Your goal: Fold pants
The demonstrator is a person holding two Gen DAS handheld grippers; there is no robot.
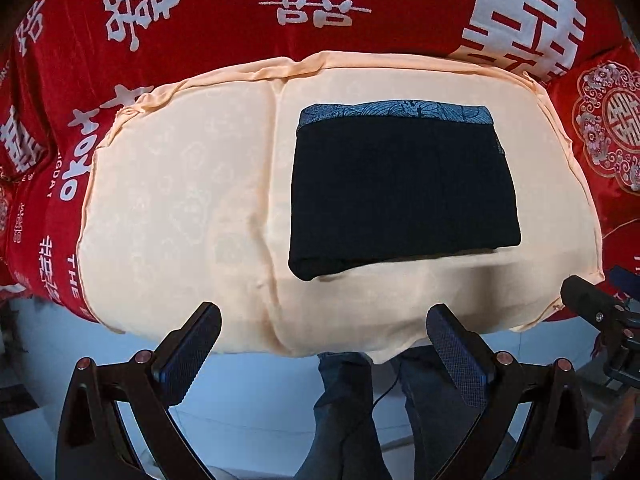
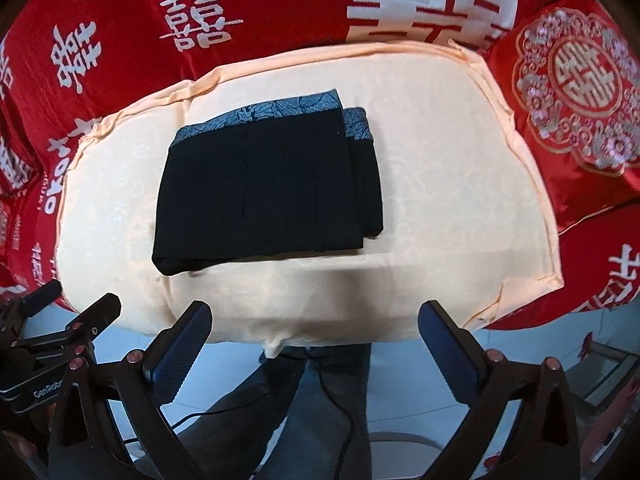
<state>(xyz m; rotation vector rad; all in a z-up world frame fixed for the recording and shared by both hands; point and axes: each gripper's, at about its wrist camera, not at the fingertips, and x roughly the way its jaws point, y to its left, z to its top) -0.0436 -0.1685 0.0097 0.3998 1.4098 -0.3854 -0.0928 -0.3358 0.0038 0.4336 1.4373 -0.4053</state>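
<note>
The left gripper (image 1: pixel 324 322) stood wide open, holding nothing, above the near edge of the cream cushion (image 1: pixel 172 200). The right gripper (image 2: pixel 316 320) was likewise spread wide and empty. Beyond both, untouched, the black pants (image 2: pixel 264 196) lay folded into a compact rectangle on the cushion, with the blue patterned waistband (image 2: pixel 276 114) along the far edge.
</note>
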